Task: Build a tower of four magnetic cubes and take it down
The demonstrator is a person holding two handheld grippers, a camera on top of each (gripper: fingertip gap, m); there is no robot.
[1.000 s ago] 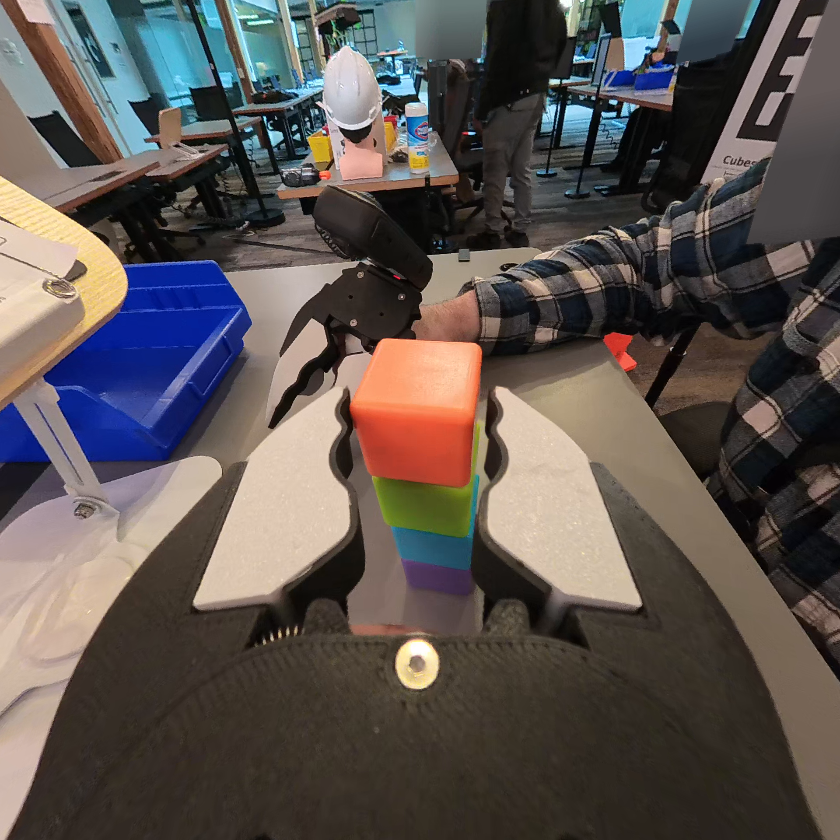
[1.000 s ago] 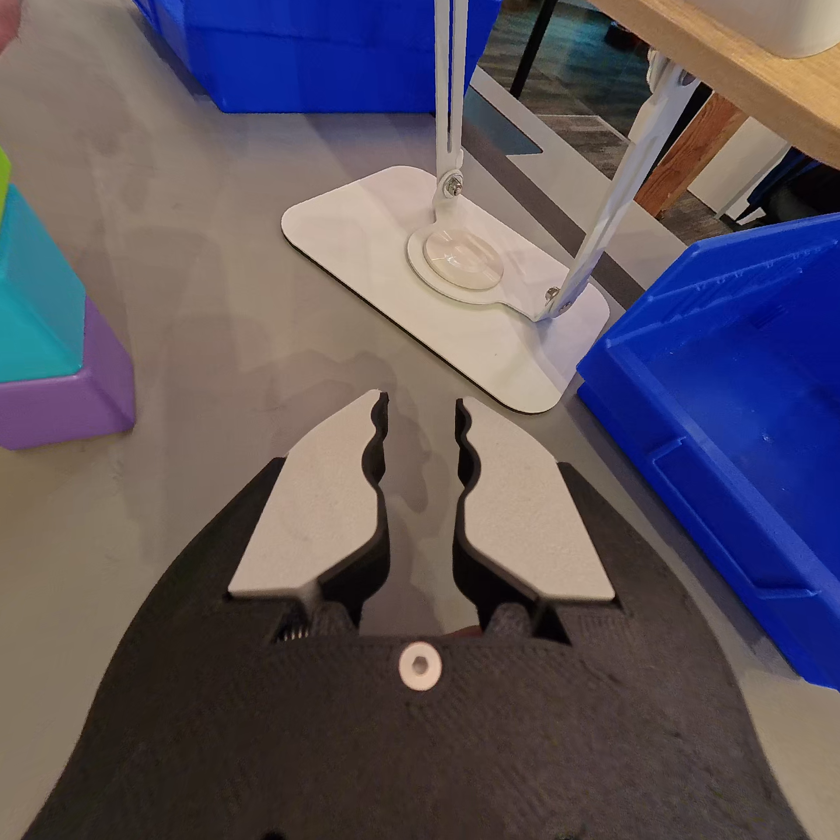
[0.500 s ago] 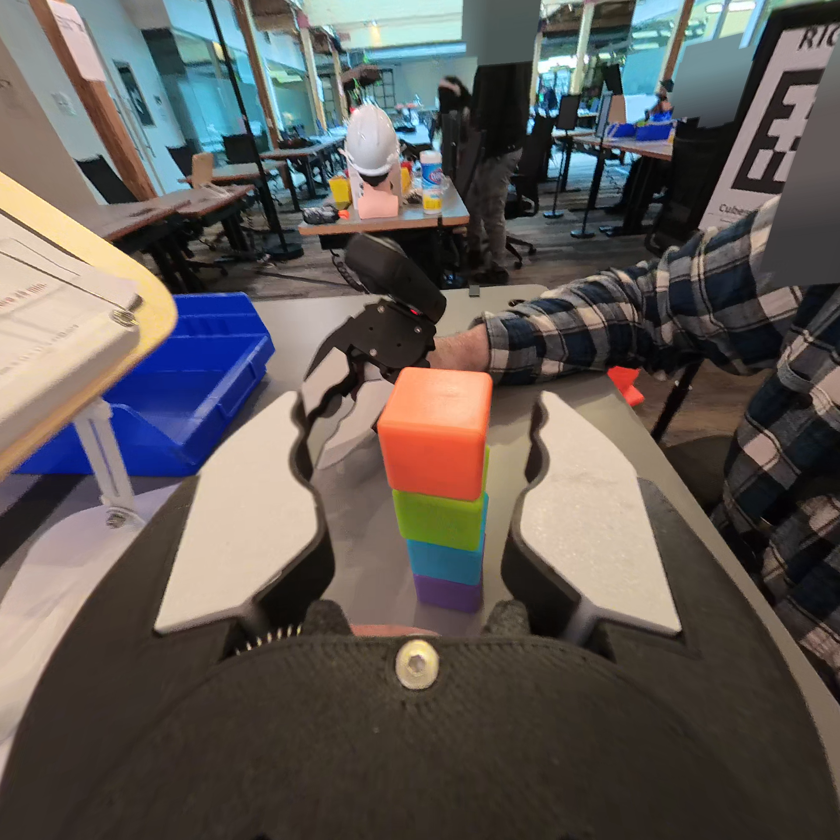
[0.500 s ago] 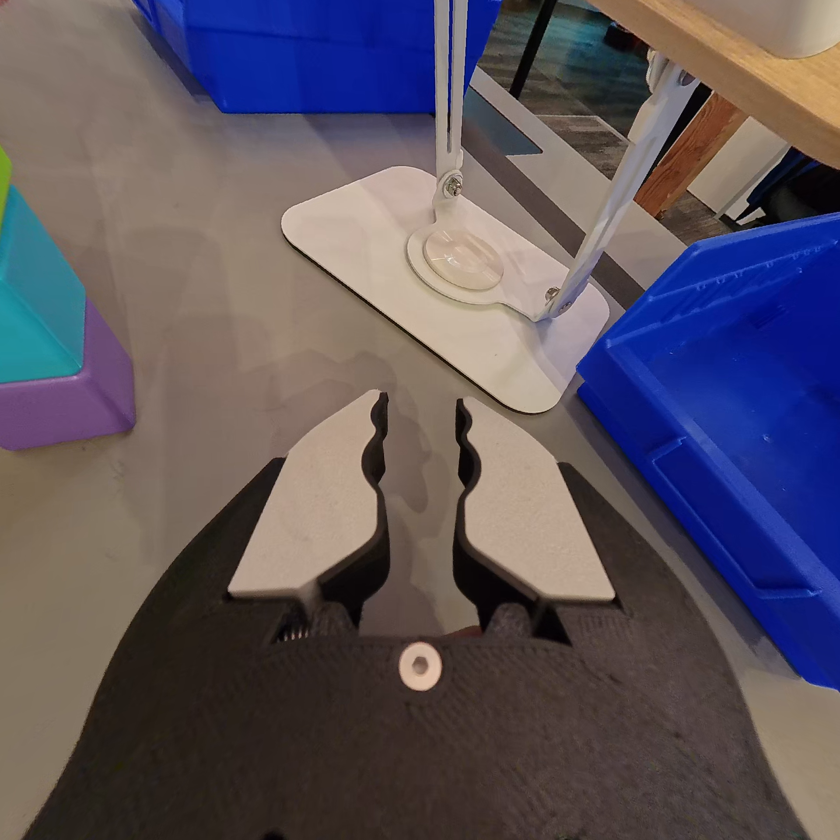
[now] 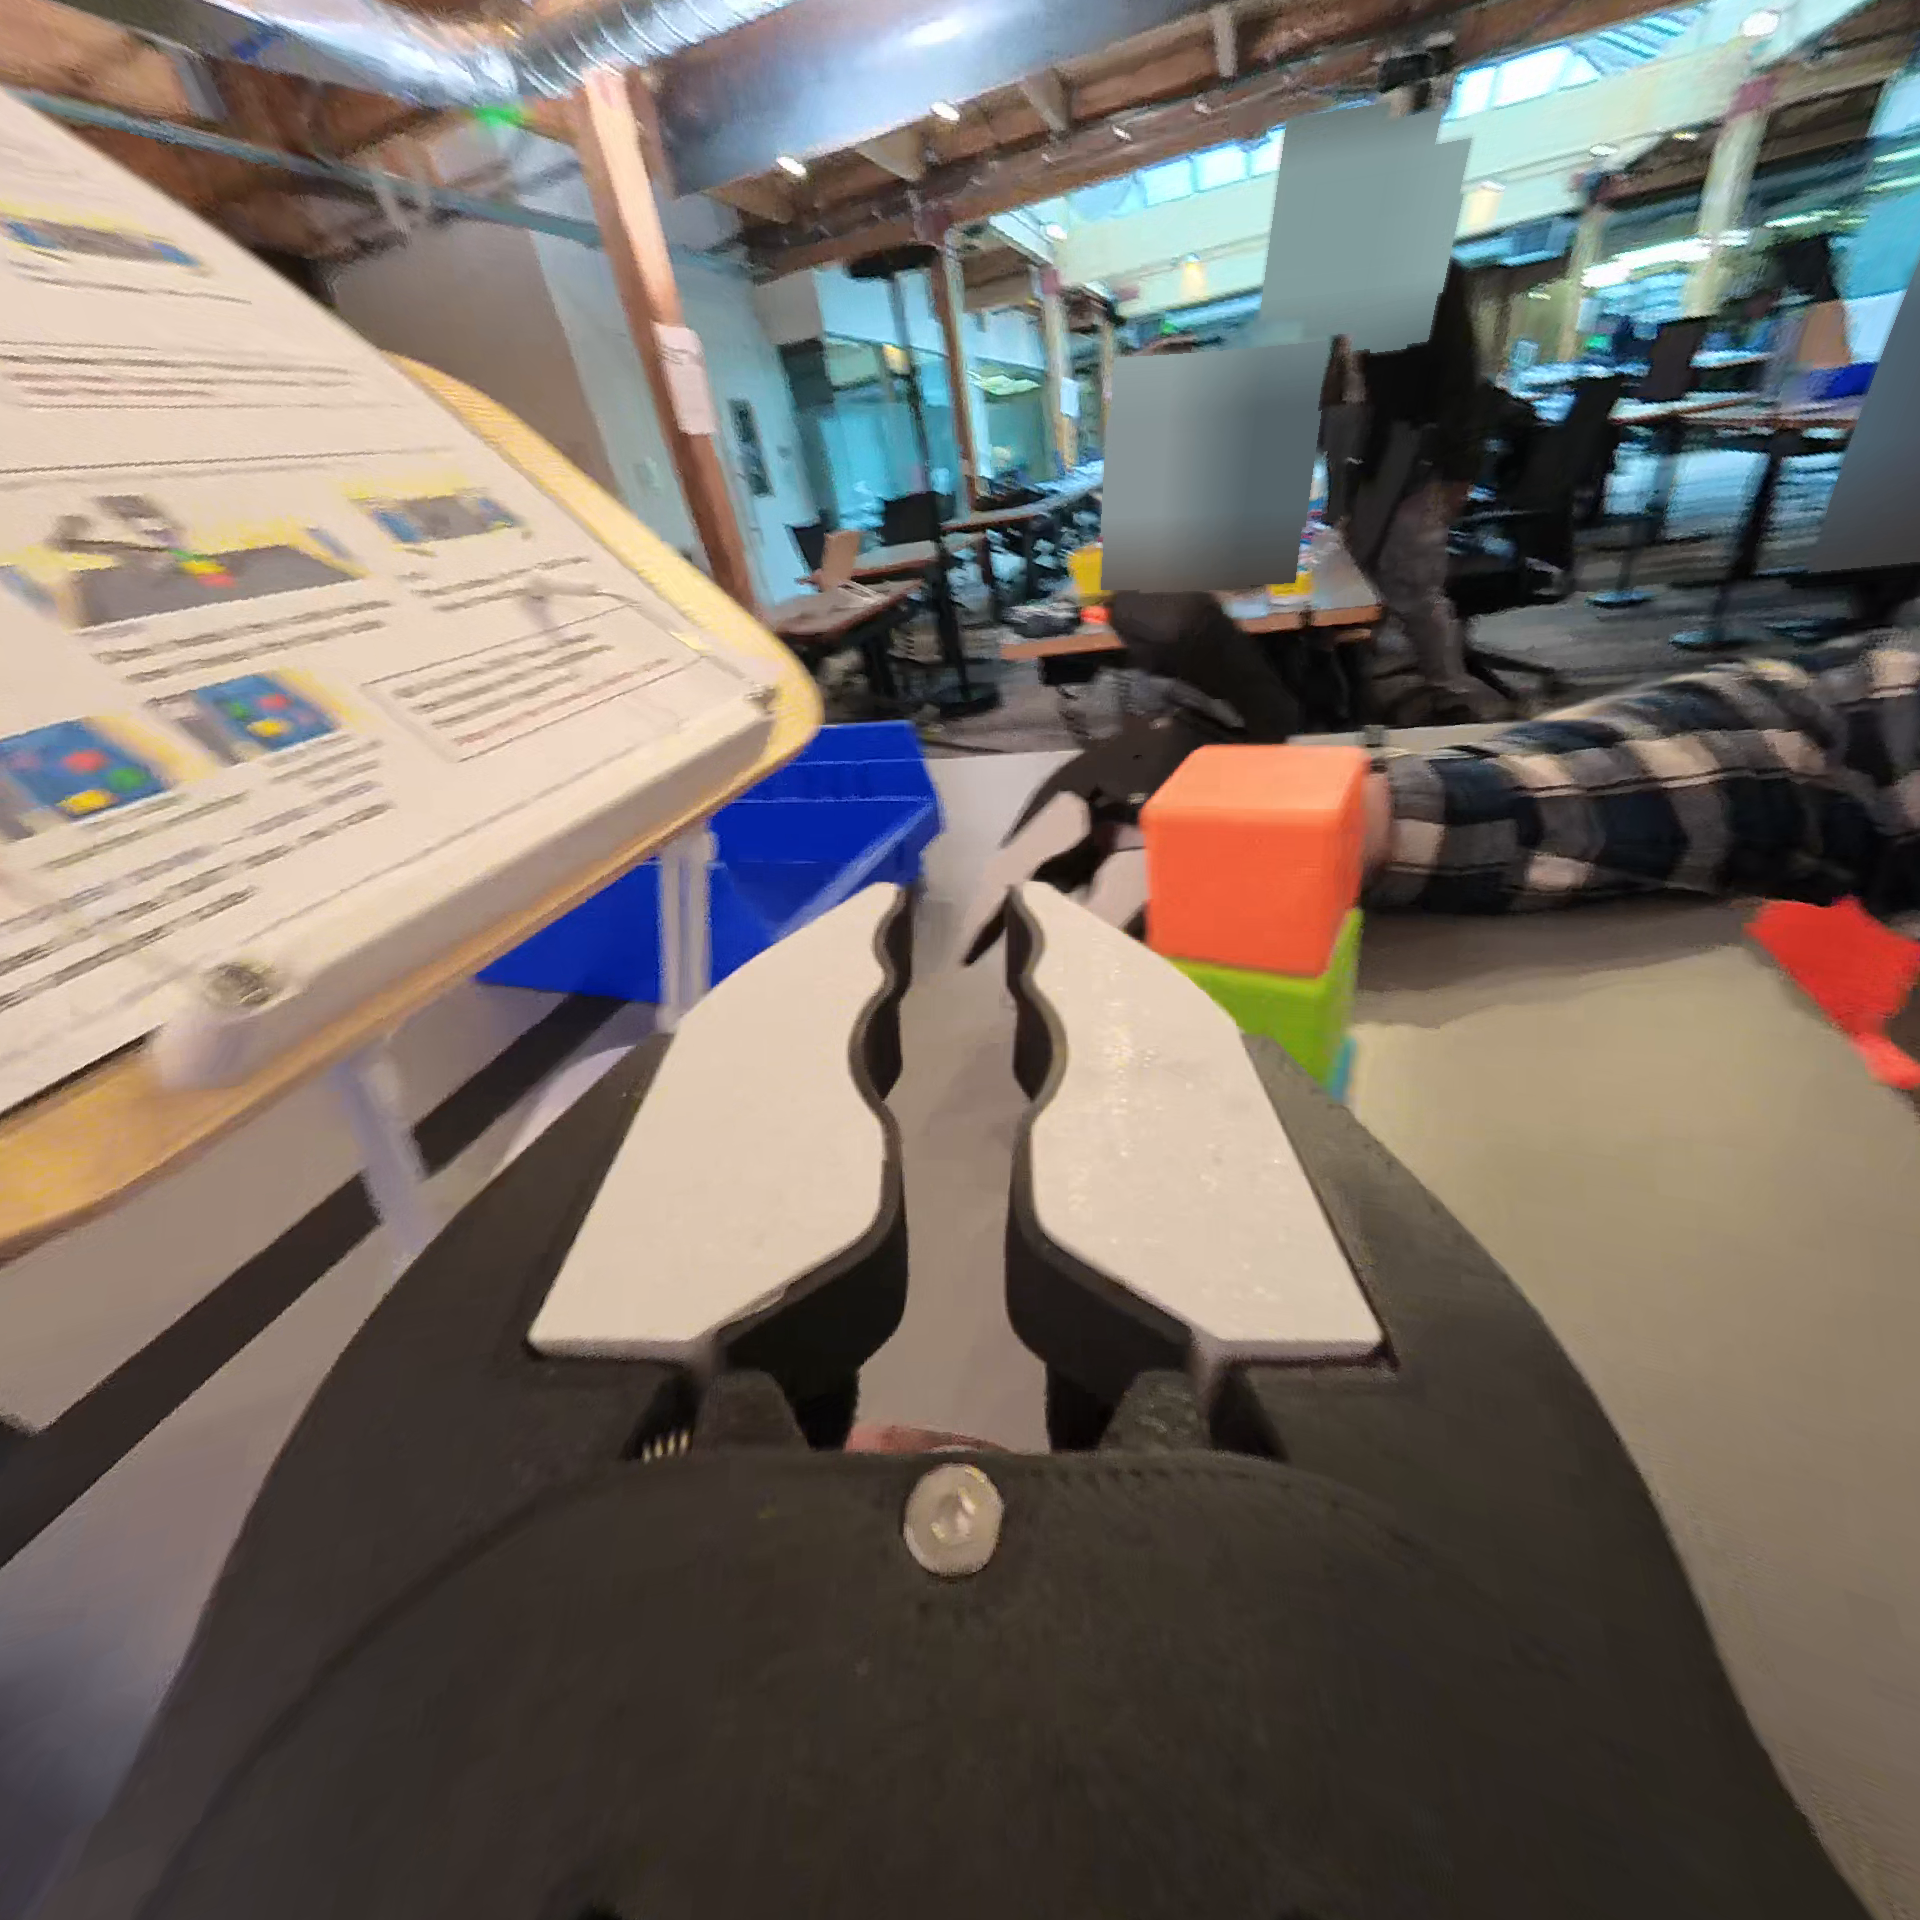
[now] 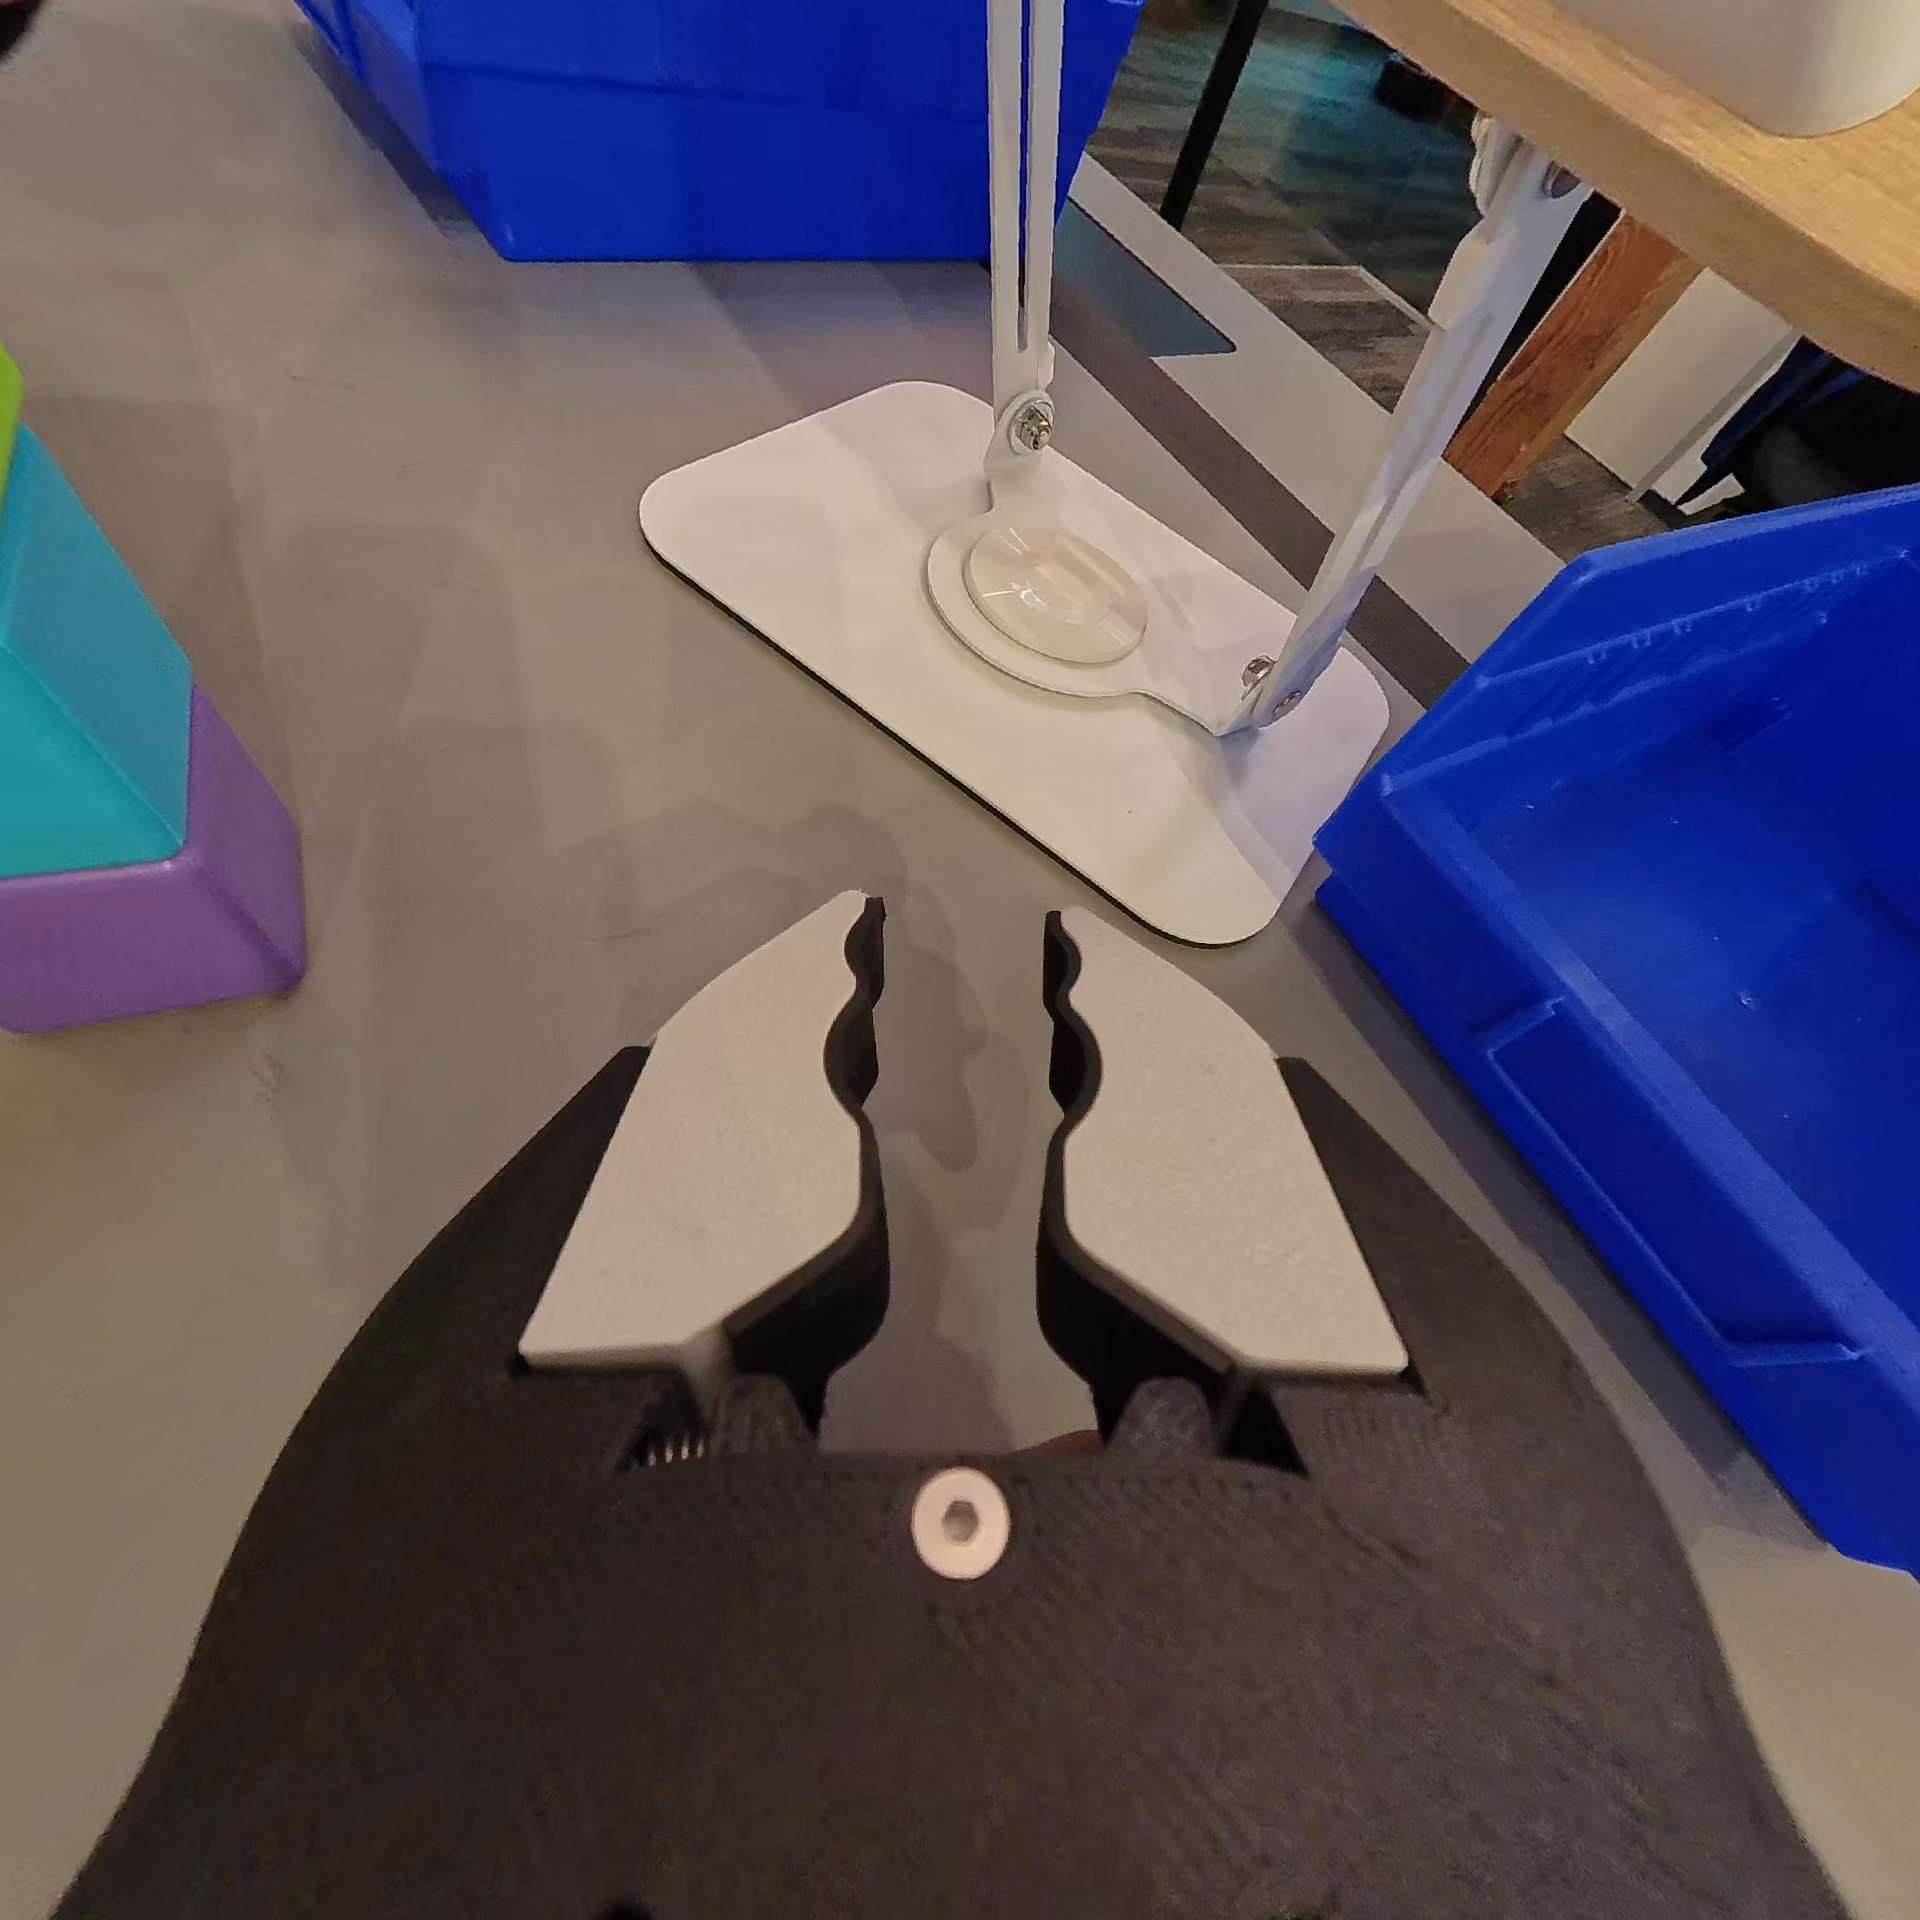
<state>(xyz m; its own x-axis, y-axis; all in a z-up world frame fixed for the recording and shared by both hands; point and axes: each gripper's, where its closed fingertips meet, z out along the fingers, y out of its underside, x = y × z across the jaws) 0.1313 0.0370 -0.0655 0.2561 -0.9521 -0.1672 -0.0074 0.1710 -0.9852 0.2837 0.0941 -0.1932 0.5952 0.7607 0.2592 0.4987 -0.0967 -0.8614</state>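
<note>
Cubes are standing stacked on the grey surface (image 6: 499,582): orange cube (image 5: 1252,862) sitting on green cube (image 5: 1283,1003), teal cube (image 6: 83,665) resting on purple cube (image 6: 145,925). Left tool (image 5: 961,914) is hanging just left of the stack, fingers nearly together, gripping nothing. Right tool (image 6: 961,914) is hovering right of the purple cube, slightly parted, empty, near the white stand base (image 6: 831,540)

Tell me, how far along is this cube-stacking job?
The tower looks built: orange cube on green, teal on purple. Nothing is in hand; the left gripper and right gripper are empty beside it. Taking the tower down is left.
</note>
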